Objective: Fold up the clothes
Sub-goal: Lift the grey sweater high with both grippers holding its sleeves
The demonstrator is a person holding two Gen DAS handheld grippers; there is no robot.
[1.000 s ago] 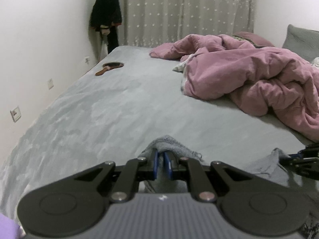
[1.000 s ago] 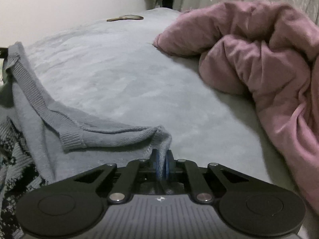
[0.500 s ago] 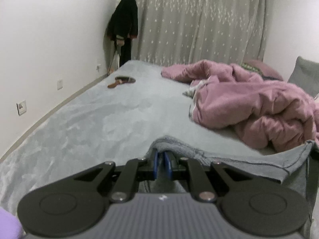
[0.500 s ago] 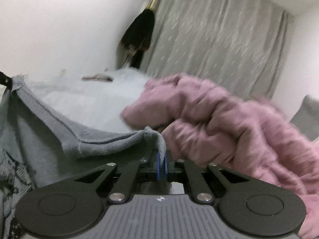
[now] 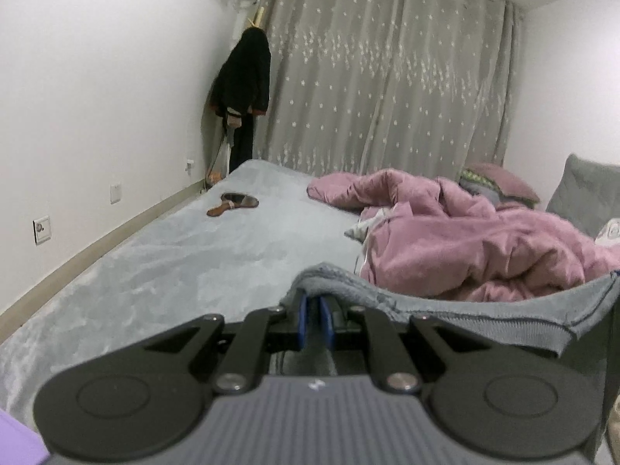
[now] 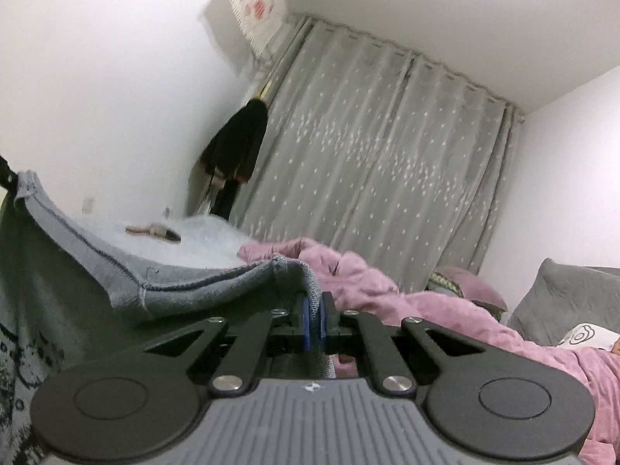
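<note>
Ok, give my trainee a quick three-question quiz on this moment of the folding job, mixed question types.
1. True or false: both the left gripper and the right gripper are shut on the grey sweater.
2. Multiple choice: what lies on the grey bed near the far wall? A) a brown hand mirror B) a laptop C) a water bottle
3. Fill in: the crumpled duvet heaped on the bed is ____ in colour.

Key: 1 true, the hem is stretched between the two closed pairs of blue pads. 2 A. 3 pink.
</note>
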